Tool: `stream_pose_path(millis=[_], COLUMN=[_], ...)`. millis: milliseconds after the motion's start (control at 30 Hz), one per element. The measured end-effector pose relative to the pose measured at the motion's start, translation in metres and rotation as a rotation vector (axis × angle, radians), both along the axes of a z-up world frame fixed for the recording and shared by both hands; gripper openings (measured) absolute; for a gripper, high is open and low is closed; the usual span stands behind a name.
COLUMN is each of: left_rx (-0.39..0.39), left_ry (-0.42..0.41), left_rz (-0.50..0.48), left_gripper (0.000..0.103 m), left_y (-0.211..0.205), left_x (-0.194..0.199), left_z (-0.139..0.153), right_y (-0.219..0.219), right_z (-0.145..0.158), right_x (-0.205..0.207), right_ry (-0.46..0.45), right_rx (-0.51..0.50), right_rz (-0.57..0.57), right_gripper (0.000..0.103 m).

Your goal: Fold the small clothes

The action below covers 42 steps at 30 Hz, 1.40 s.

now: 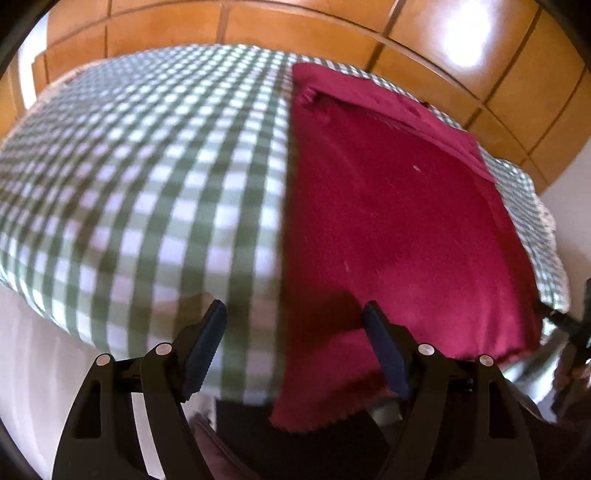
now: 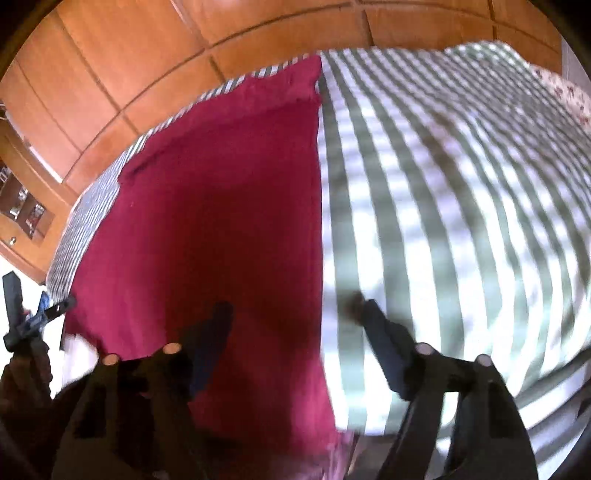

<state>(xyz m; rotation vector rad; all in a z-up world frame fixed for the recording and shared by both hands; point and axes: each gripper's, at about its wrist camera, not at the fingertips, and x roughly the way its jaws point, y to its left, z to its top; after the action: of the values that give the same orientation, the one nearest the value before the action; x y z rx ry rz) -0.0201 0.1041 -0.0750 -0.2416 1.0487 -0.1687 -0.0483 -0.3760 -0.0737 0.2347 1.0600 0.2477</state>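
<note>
A dark red garment point(image 1: 388, 221) lies spread flat on a green-and-white checked cloth point(image 1: 147, 166). Its near hem hangs a little over the front edge. My left gripper point(image 1: 294, 308) hovers open over the garment's near left corner, with the left side edge running between its fingers. In the right wrist view the same garment point(image 2: 221, 203) fills the left half. My right gripper point(image 2: 295, 308), blurred, stands open over the garment's right side edge near the front. Nothing is pinched in either gripper. The left gripper point(image 2: 40, 295) also shows at the far left of that view.
The checked cloth point(image 2: 443, 221) covers a soft, rounded surface that drops off at the front. Wooden panelling point(image 1: 295, 29) stands behind it. A floral fabric point(image 2: 569, 92) lies at the far right corner, and a wooden shelf with small items point(image 2: 22, 210) stands at the left.
</note>
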Motion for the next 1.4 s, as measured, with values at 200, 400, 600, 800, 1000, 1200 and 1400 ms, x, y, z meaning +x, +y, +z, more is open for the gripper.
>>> stream_pose_path(millis=[200,400,600,800,1000,1200,1400], left_rx=[-0.019,-0.186,-0.277,-0.281,-0.282,-0.265,-0.272], left_ry=[0.029,-0.021,-0.097,-0.102,-0.092,-0.071,-0.096], left_rz=[-0.061,-0.089,-0.087,-0.054,0.005,0.071,0.152], left_gripper=[0.028,0.008,0.008,0.008,0.008,0.047,0.076], left_y=[-0.005,0.008,0.014,0.019,0.019,0.028,0.065], left_x=[-0.010,-0.007,0.027,0.087,0.137,0.154,0.121], left_z=[-0.005,0.027,0.058,0.050,0.035,0.025,0.013], right_y=[0.015,0.017,0.023,0.024,0.026,0.018,-0.004], right_z=[-0.016,0.037,0.068,0.060,0.050,0.065,0.068], right_x=[-0.017,0.005,0.067,0.136,0.173,0.168,0.121], right_ry=[0.083,-0.024,-0.115,-0.089,-0.057,-0.130,-0.158], right_rx=[0.041,0.184,0.251,0.232,0.204,0.229,0.140], right_rz=[0.027,0.044,-0.022,-0.109,-0.123,-0.115,-0.142], right_gripper=[0.012,0.010,0.010,0.010,0.013,0.063,0.079])
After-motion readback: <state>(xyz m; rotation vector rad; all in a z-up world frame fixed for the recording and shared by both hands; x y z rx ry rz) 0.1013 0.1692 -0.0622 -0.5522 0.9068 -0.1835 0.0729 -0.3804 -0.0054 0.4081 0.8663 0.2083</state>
